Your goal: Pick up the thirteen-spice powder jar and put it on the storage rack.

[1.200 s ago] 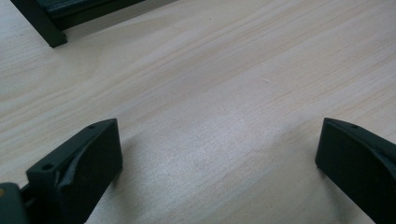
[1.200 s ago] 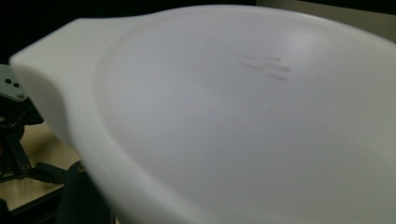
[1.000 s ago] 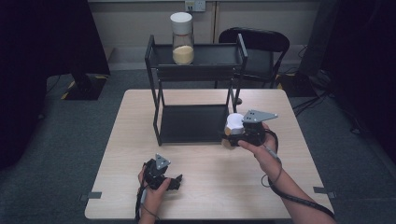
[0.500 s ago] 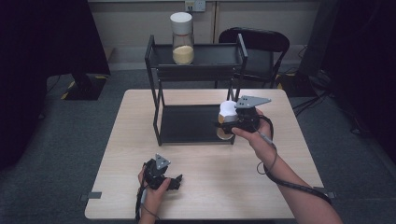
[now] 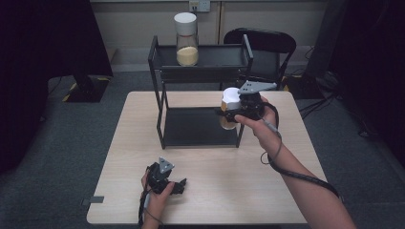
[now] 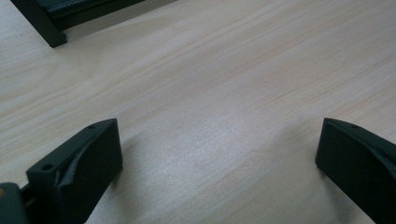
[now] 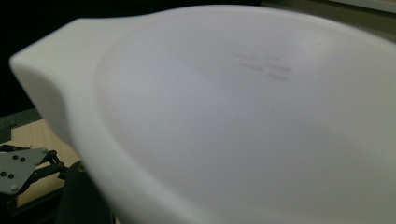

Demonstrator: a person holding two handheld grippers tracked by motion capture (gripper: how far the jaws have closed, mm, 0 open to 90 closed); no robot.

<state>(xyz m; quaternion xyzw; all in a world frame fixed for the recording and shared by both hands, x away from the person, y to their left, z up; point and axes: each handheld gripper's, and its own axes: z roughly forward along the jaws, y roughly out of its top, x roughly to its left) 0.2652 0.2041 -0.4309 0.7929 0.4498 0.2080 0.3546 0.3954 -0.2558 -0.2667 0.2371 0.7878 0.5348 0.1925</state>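
My right hand-held gripper [image 5: 228, 112] is clamped on a white-lidded jar [image 5: 230, 109], holding it in the air at the front right post of the black rack [image 5: 200, 62]. My left hand-held gripper [image 5: 177, 185] rests low on the surface [image 5: 210, 191], jaws spread wide with nothing between them.

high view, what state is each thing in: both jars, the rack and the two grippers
white-lidded glass jar in hand: lidded, held off the table beside the rack
right gripper: shut on that jar
left gripper: open, nothing between jaws, low over the table
tall white-lidded glass jar: upright, lidded, partly filled, on top shelf
black metal two-tier rack: upright on wooden table
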